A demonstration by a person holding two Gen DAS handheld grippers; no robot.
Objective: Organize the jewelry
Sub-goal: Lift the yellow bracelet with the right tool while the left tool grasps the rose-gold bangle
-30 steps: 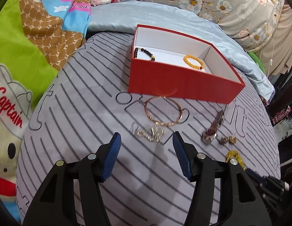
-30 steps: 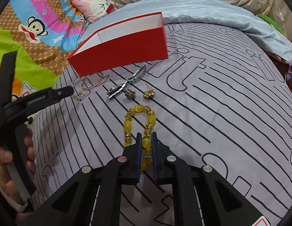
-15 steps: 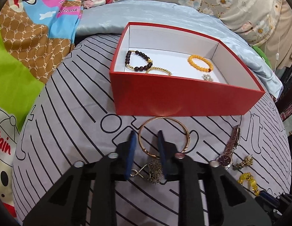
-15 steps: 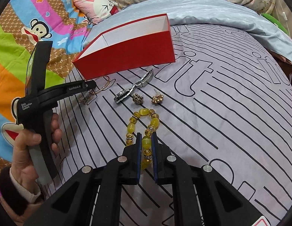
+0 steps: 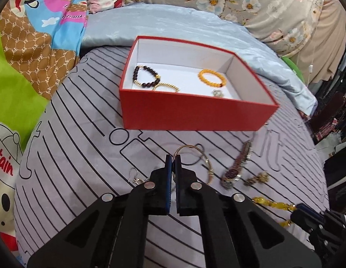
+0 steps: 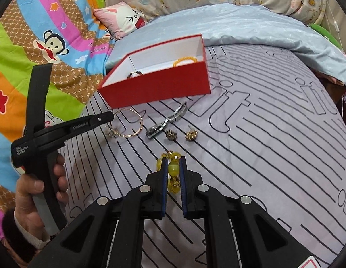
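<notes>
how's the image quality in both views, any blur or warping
Left wrist view: strong fisheye bending of the red box edges and the sheet's stripes, dark corners; the watch and earring beside it are smeared by motion blur. Right wrist view: same barrel warp, but sharper; the yellow beads between the pads look crisp, with soft, even light and faint shadows.

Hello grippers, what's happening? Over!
Left gripper shut on gold bangle. Right gripper shut on yellow bead bracelet. Red box ahead, open. Nothing in the way.
</notes>
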